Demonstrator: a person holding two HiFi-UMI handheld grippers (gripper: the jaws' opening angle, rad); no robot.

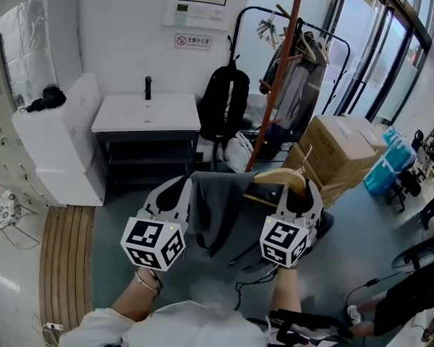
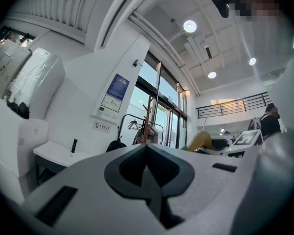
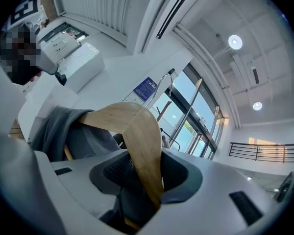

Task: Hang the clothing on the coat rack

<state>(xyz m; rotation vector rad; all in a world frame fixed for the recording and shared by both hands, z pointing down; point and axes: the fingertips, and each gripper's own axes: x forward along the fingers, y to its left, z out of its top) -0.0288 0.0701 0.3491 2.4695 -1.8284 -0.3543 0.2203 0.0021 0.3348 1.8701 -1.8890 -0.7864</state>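
Clothing wasn't on the coat rack [image 1: 273,85] yet. The grey garment [image 1: 217,212] was up in the air in the near middle of the scene, strung between the two claws. The right claw [image 1: 298,188] was clamped on the wooden hanger [image 1: 278,177]; its own camera showed one pale wood arm caught squarely between the pads, with grey cloth bunched under it and draped off to the left. The left claw [image 1: 182,188] had its jaws pressed together with only a thin dark sliver between them. From the head camera the garment's left edge ran straight into its tips, so it looked pinched there. Both claws pointed roughly level, toward the far side. The rack itself was a tall reddish-brown pole with pegs, standing well apart from the garment, farther back and a bit right. A black backpack [image 1: 223,103] was just left of the pole, a white tabletop [image 1: 159,114] with a black tap [image 1: 147,87] sat far left, and cardboard boxes [image 1: 343,147] were stacked on the right, beyond the hanger.
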